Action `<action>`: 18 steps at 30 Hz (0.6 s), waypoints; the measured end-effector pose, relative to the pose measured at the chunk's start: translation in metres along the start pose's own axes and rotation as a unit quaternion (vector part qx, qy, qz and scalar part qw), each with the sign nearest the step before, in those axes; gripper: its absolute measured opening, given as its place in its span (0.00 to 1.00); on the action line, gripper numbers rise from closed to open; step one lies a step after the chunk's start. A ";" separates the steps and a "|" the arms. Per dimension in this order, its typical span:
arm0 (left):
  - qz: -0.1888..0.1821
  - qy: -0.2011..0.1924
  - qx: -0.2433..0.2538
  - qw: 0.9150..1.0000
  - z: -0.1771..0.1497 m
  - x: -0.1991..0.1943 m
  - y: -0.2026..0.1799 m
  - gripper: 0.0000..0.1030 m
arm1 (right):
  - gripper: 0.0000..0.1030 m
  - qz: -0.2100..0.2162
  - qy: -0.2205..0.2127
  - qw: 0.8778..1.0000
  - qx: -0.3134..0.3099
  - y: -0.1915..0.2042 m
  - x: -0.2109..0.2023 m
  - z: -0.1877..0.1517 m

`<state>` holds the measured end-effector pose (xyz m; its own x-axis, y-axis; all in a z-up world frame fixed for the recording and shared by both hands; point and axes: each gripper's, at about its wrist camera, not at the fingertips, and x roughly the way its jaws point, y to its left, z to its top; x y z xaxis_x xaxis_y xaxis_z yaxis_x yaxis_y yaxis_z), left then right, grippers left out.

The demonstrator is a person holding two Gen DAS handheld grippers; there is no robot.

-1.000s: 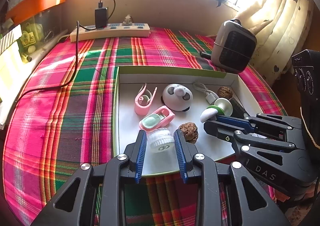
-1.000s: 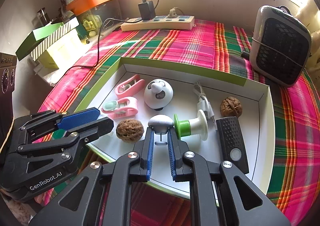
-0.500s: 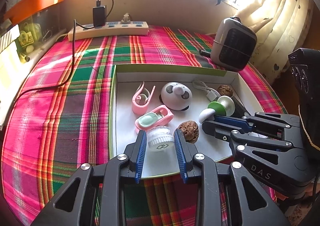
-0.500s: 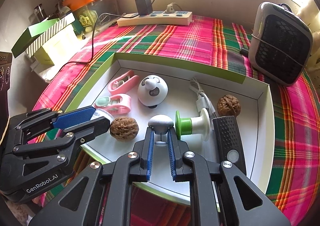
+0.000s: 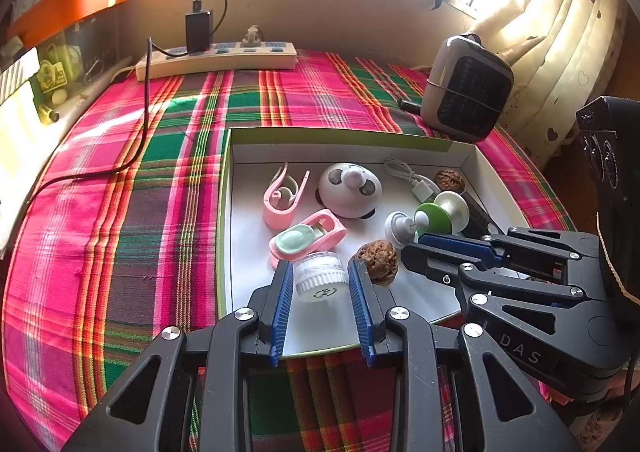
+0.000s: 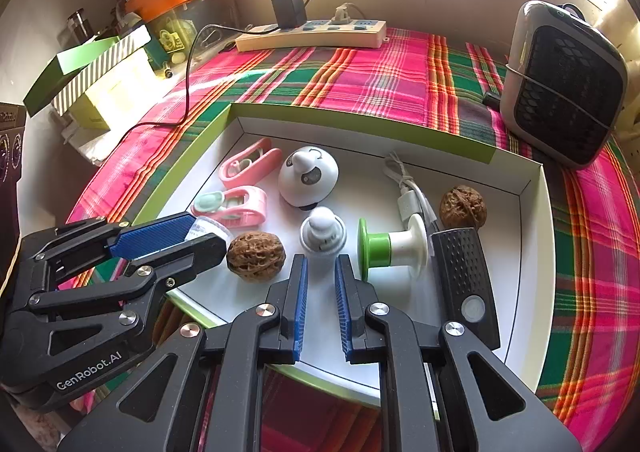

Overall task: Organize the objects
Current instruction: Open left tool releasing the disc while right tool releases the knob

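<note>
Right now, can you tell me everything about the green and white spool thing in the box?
The spool looks like smooth plastic: a green disc at one end, a green collar, then a white stem widening into a white disc. It lies on its side on the white floor of the box, discs standing on edge. The white end reaches the black remote and the white cable; whether it touches them is unclear. A small white knob sits just beside its green end, apart from it. No gripper holds the spool.

The left gripper [image 5: 320, 280] is angled down over the box's [image 5: 344, 137] near edge, its pads closed on a small jar [image 5: 320, 278]. The right gripper [image 6: 320, 276] is angled down beside it over the box, jaws shut.
</note>
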<state>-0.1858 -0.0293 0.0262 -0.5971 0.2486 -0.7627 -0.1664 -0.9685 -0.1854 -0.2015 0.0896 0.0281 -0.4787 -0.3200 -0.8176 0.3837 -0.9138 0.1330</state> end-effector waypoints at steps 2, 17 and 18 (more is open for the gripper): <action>0.000 0.000 0.001 1.000 0.000 0.000 0.000 0.26 | 0.14 -0.001 0.000 1.000 0.000 0.001 0.000 0.000; 0.003 0.000 0.000 1.000 -0.001 -0.001 0.000 0.27 | 0.14 -0.005 -0.004 1.000 0.000 0.005 -0.005 -0.002; 0.004 0.000 0.000 1.000 -0.002 -0.002 0.000 0.27 | 0.14 -0.006 -0.004 1.000 -0.001 0.005 -0.005 -0.003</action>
<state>-0.1832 -0.0296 0.0266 -0.5986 0.2409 -0.7640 -0.1616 -0.9704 -0.1794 -0.1948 0.0870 0.0317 -0.4899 -0.3120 -0.8140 0.3796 -0.9169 0.1230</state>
